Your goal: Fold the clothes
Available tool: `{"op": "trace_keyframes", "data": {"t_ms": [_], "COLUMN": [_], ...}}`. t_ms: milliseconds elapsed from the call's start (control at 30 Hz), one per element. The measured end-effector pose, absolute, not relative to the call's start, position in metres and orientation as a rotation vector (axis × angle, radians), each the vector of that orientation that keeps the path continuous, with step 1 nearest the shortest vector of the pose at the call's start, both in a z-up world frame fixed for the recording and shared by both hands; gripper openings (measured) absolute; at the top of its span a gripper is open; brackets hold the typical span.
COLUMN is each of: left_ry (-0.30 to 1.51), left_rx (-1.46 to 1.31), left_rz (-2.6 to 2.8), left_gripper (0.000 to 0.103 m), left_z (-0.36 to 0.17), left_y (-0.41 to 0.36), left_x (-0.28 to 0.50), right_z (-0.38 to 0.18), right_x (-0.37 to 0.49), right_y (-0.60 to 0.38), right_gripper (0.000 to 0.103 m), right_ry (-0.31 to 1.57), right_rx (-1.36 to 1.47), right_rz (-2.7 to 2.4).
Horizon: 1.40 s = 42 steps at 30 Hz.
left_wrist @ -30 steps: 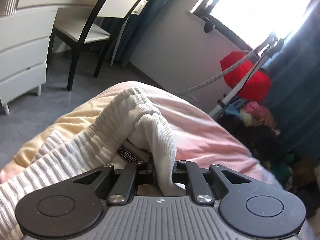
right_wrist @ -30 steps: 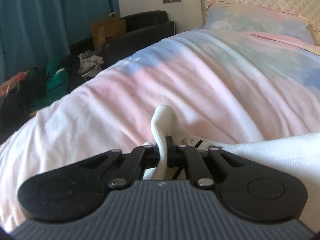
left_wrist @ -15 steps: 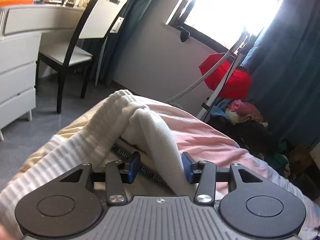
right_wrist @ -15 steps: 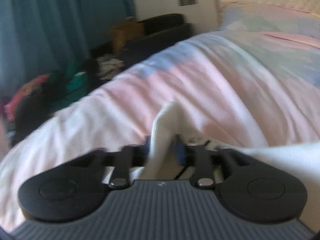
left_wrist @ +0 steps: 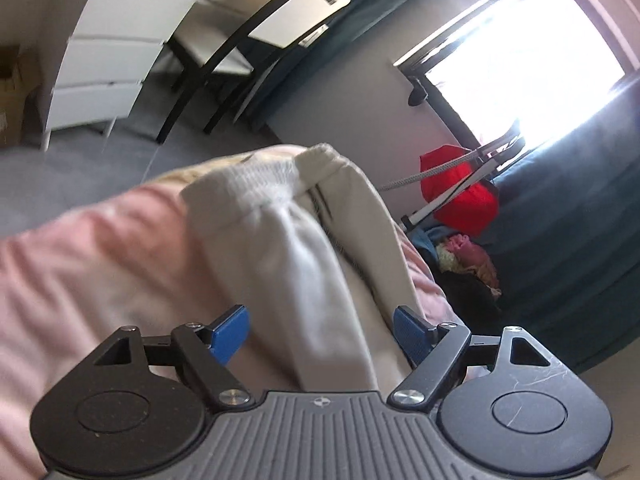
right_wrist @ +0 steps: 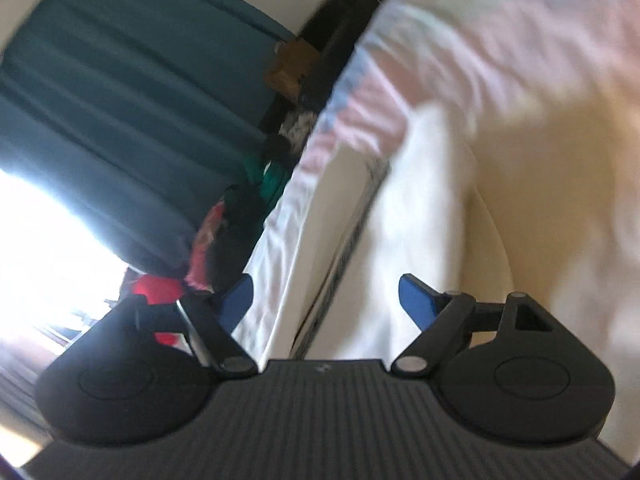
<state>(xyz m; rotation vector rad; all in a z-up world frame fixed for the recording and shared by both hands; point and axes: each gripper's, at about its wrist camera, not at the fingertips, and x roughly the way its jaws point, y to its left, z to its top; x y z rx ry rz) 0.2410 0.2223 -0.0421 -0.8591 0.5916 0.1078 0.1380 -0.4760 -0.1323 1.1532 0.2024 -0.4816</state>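
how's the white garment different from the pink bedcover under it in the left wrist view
The white garment is off-white, with a ribbed band and dark lettering along one edge; the pink bedcover is plain pale pink. The garment is bunched into a raised, folded ridge that runs away between the opening pads of the left gripper, untouched by them; the bedcover lies spread wide beneath, with only soft wrinkles. Both are soft cloth and look blurred.

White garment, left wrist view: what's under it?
The white garment lies on the pink bedspread, between the opening pads of the left gripper, which do not touch it. Whatever lies beneath its folds is covered.
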Motion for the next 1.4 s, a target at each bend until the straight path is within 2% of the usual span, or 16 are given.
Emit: {"op": "trace_keyframes", "data": {"t_ms": [200, 267, 333, 467, 533, 600, 633, 667, 700, 733, 800, 933, 1100, 1400], "left_ry": [0.614, 0.630, 0.630, 0.588, 0.567, 0.567, 0.569, 0.570, 0.573, 0.575, 0.562, 0.526, 0.478, 0.445], "left_rx": [-0.884, -0.894, -0.929, -0.829, -0.824, -0.861, -0.887, -0.924, -0.935, -0.946, -0.900, -0.865, -0.860, -0.822], "left_rz": [0.098, 0.107, 0.087, 0.071, 0.086, 0.132, 0.158, 0.189, 0.208, 0.226, 0.229, 0.212, 0.198, 0.254], "left_gripper": [0.081, 0.078, 0.072, 0.071, 0.068, 0.061, 0.053, 0.048, 0.038, 0.029, 0.020, 0.015, 0.014, 0.014], "left_z": [-0.068, -0.082, -0.098, -0.101, -0.102, -0.105, -0.107, -0.108, -0.106, -0.104, -0.093, -0.062, -0.021, 0.036], "left_y": [0.224, 0.226, 0.230, 0.228, 0.225, 0.226, 0.226, 0.228, 0.228, 0.228, 0.230, 0.232, 0.240, 0.296], "left_x": [0.241, 0.251, 0.263, 0.294, 0.310, 0.325, 0.331, 0.335, 0.337, 0.339, 0.338, 0.324, 0.287, 0.161], "right_z": [-0.172, -0.181, -0.187, -0.196, -0.196, -0.194, -0.193, -0.189, -0.187, -0.184, -0.176, -0.149, -0.118, -0.107], "right_x": [0.125, 0.130, 0.135, 0.156, 0.180, 0.202, 0.212, 0.219, 0.223, 0.226, 0.227, 0.219, 0.194, 0.109], "right_y": [-0.483, -0.494, -0.507, -0.536, -0.543, -0.545, -0.544, -0.543, -0.542, -0.542, -0.540, -0.535, -0.532, -0.504], "right_gripper": [0.080, 0.072, 0.071, 0.070, 0.067, 0.054, 0.048, 0.031, 0.023, 0.021, 0.016, 0.013, 0.013, 0.013], "right_ry": [0.240, 0.245, 0.220, 0.134, 0.165, 0.226, 0.255, 0.272, 0.274, 0.271, 0.252, 0.219, 0.213, 0.251], "right_rx": [1.238, 1.220, 1.205, 1.209, 1.151, 1.085, 1.049, 1.011, 0.993, 0.983, 0.964, 0.922, 0.945, 1.031], "right_rz": [-0.423, -0.427, -0.453, -0.450, -0.447, -0.469, -0.488, -0.517, -0.532, -0.539, -0.541, -0.529, -0.492, -0.428]}}
